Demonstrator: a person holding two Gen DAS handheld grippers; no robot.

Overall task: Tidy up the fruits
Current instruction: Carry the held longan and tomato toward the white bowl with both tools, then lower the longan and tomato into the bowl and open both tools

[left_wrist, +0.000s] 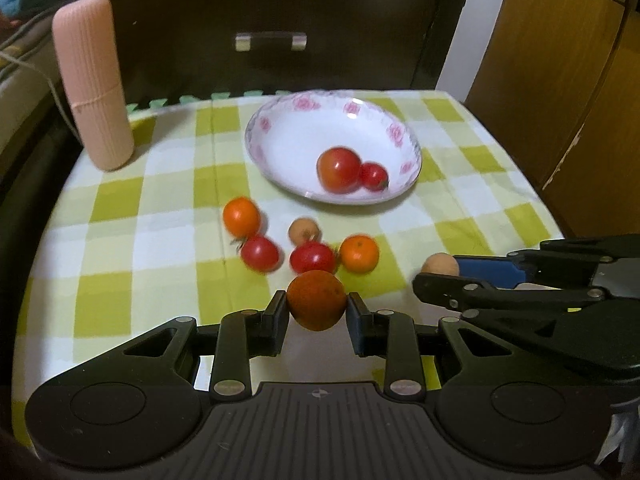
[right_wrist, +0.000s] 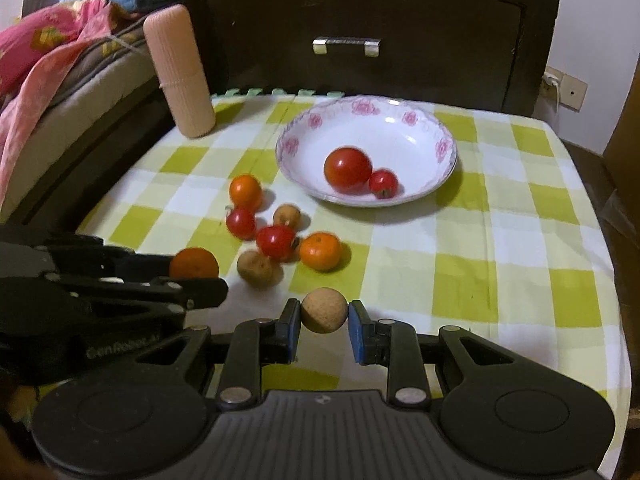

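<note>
Bench [left_wrist: 480, 184]: covered in a green-and-white check cloth, creased down the middle; a green foam edge shows along its far side.

Bowl [left_wrist: 280, 148]: white with pink flower rim, far centre of the bench. It holds a large tomato [left_wrist: 339, 170] and a small tomato [left_wrist: 374, 176], touching each other.

Loose fruit on the cloth, near side of the bowl, in a close cluster: orange [left_wrist: 241, 216], red tomato [left_wrist: 260, 253], second red tomato [left_wrist: 312, 257], second orange [left_wrist: 359, 253], brown fruit [left_wrist: 303, 231]. The right wrist view shows a further brown fruit [right_wrist: 255, 267] just beside the cluster.

Left gripper [left_wrist: 317, 312]: pinching a dark orange fruit [left_wrist: 316, 300] between its pads, just above the cloth at the near edge.

Right gripper [right_wrist: 324, 318]: pinching a tan round fruit [right_wrist: 324, 310] between blue pads, to the right of the left gripper.

Pink ribbed case [left_wrist: 94, 84]: upright at the far left corner of the bench.

Room: dark wooden cabinet [right_wrist: 360, 12] with a metal handle [right_wrist: 346, 45] behind the bench; bedding [right_wrist: 44, 52] in pink and blue to the left; light wooden furniture [left_wrist: 560, 60] to the right; wall socket [right_wrist: 564, 87] on the white wall.
</note>
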